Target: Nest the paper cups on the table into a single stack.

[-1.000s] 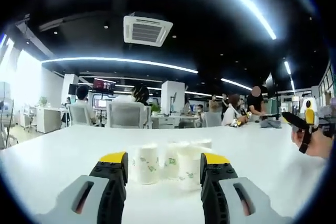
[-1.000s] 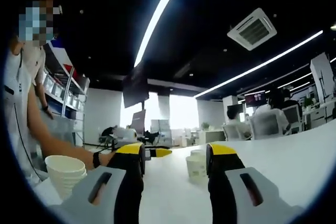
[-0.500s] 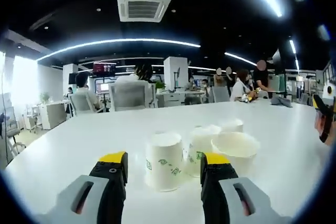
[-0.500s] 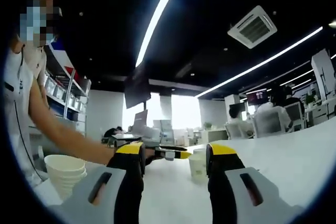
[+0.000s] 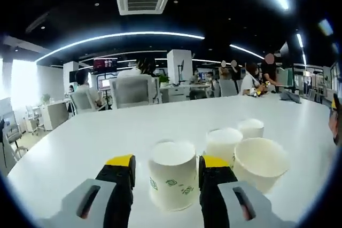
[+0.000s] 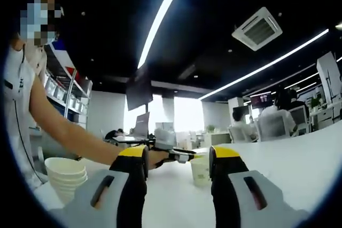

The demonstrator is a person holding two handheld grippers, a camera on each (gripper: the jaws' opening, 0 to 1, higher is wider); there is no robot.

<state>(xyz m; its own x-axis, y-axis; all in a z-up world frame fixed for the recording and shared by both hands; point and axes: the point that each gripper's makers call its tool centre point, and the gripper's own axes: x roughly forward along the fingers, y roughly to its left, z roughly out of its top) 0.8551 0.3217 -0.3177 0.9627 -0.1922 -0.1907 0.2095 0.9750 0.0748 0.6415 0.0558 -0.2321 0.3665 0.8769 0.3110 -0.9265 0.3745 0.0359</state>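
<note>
In the left gripper view, we see the left gripper (image 5: 166, 166) set wide, its jaws flanking the nearest cup (image 5: 172, 180) on the white table (image 5: 80, 142). Whether the pads touch the cup wall we cannot tell. This cup stands upright, its long axis vertical, directly ahead between the jaws. Beyond it and to its right stand a second cup (image 5: 224, 143) and a third cup (image 5: 250, 128); a wider tilted cup (image 5: 258, 162) lies just right of the nearest cup.

In the right gripper view, the right gripper (image 6: 177, 165) is also wide and holds nothing. The cup sits ahead of it, well apart — the left gripper reaches in from the left toward that cup. A cup stack (image 6: 65, 176) stands far left of the cup.

We judge the left gripper nearer; its closing motion should be horizontal across the upright cup.
</note>
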